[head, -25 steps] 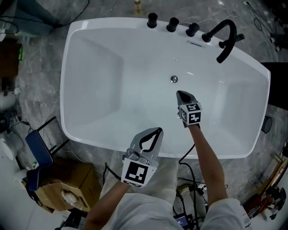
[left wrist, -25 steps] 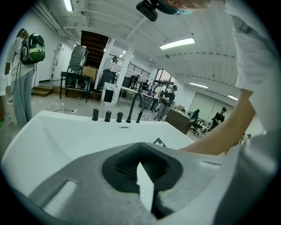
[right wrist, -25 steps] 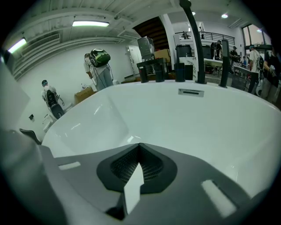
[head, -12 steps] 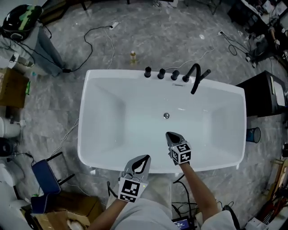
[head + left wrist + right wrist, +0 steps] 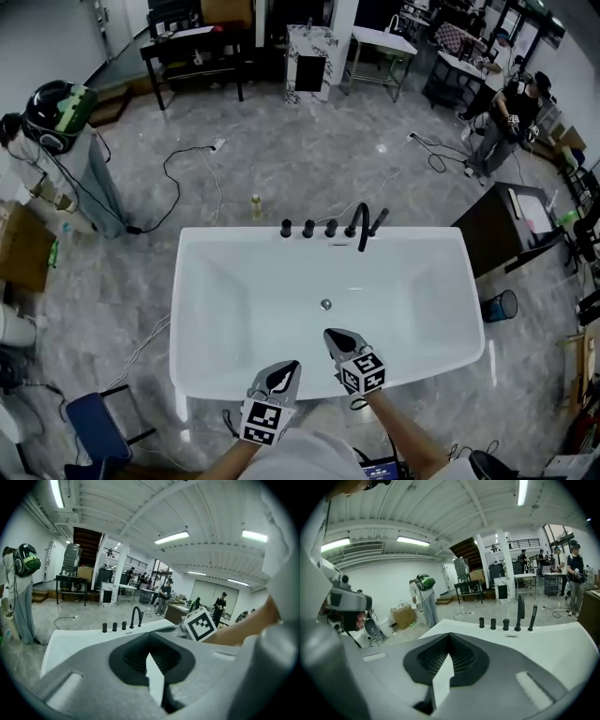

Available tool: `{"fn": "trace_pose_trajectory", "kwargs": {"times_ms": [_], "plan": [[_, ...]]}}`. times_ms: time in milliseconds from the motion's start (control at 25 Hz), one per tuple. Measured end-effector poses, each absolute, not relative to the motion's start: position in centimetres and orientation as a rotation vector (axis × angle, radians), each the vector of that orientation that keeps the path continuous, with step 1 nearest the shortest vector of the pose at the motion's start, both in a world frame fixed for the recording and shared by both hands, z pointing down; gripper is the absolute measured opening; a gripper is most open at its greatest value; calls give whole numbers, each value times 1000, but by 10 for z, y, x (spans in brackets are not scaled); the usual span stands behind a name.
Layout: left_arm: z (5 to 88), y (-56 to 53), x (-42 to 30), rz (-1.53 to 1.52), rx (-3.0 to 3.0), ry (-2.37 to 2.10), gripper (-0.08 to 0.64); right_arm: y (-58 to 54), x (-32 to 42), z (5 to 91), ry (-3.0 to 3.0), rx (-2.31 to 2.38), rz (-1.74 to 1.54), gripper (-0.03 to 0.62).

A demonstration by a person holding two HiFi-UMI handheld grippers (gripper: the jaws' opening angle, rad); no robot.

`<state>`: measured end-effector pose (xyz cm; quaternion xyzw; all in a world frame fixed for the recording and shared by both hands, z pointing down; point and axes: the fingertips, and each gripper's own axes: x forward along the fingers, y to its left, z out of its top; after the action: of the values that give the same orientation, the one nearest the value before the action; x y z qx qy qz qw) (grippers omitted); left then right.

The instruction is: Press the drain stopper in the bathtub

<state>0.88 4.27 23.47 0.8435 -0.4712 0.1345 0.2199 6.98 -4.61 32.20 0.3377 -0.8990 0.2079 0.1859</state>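
Drain stopper (image 5: 325,305) in the bathtub (image 5: 217,314) looks like stiff, slick metal; press its centre squarely. Your right gripper (image 5: 333,335) and left gripper (image 5: 285,372) have jaws together, empty.

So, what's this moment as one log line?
left tool: shut, empty | right tool: shut, empty, over bathtub | drain stopper: untouched

Place: open workshop hall, not a bathroom | Centre: white bathtub (image 5: 234,233) standing free on a grey stone floor (image 5: 281,159) | Floor: loose cables (image 5: 187,164), a cardboard box (image 5: 21,246) | Far end: benches (image 5: 192,42), a person (image 5: 511,108) standing | Overhead: strip lights (image 5: 173,537) on a bare beamed ceiling, stairs (image 5: 86,538) behind
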Motion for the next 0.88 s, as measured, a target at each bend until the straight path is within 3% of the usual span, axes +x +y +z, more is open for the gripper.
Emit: {"fn": "trace_pose_trajectory", "kwargs": {"times_ms": [880], "plan": [[159,138,9,352,2556,-1011,0,139,54,165,-2613,1324,633,-2]]}}
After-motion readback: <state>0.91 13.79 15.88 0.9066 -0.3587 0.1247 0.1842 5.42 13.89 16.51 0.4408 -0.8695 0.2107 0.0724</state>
